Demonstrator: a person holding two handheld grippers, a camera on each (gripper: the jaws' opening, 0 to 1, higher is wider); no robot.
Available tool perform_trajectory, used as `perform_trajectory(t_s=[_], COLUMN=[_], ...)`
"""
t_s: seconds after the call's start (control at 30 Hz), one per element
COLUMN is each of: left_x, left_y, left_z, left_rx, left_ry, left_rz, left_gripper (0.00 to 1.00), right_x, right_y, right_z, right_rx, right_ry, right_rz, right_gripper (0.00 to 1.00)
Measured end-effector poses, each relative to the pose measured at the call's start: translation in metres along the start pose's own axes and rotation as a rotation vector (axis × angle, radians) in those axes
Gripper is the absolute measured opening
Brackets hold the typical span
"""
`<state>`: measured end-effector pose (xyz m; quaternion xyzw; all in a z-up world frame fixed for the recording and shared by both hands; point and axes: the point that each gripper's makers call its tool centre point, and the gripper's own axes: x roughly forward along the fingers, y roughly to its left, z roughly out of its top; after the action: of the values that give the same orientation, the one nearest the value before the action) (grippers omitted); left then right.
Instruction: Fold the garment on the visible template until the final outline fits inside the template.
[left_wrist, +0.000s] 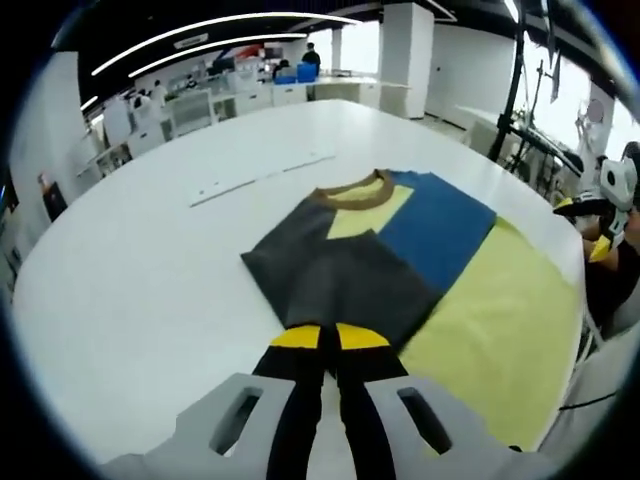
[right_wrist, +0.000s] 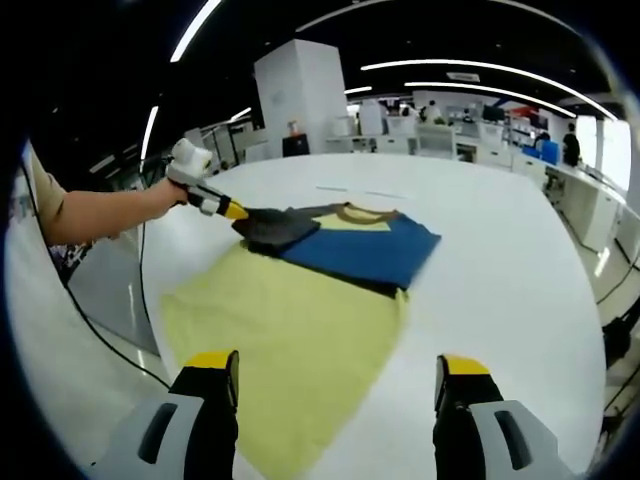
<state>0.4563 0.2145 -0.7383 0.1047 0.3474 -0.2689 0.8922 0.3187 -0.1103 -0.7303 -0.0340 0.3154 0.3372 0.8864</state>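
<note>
White table (right_wrist: 520, 260) carries a partly folded garment (left_wrist: 400, 250) lying over a yellow template (right_wrist: 290, 340). Left gripper (left_wrist: 328, 338) pinches the garment's dark edge with closed jaws; right gripper (right_wrist: 335, 375) hovers wide apart, holding nothing.

Readable text: none that I can make out.
Grey, blue and yellow cloth garment (left_wrist: 385, 255) ahead of my jaws: no lettering or label.

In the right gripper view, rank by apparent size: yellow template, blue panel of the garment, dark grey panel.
1. yellow template, though nearness to the camera inflates it
2. blue panel
3. dark grey panel, pinched by the left claw
</note>
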Motion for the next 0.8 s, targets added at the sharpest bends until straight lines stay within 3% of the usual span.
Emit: perform_trajectory(t_s=[0.37, 0.8], left_x=[0.001, 0.008], left_y=[-0.013, -0.052], left_z=[0.034, 0.068], left_rx=[0.023, 0.059], left_ry=[-0.054, -0.088], left_rz=[-0.033, -0.107], left_gripper=[0.01, 0.00], right_x=[-0.001, -0.006], right_y=[0.000, -0.004], right_z=[-0.001, -0.001], right_rx=[0.001, 0.008], right_ry=[-0.001, -0.009], right_rz=[0.002, 0.000], right_gripper=[0.79, 0.79])
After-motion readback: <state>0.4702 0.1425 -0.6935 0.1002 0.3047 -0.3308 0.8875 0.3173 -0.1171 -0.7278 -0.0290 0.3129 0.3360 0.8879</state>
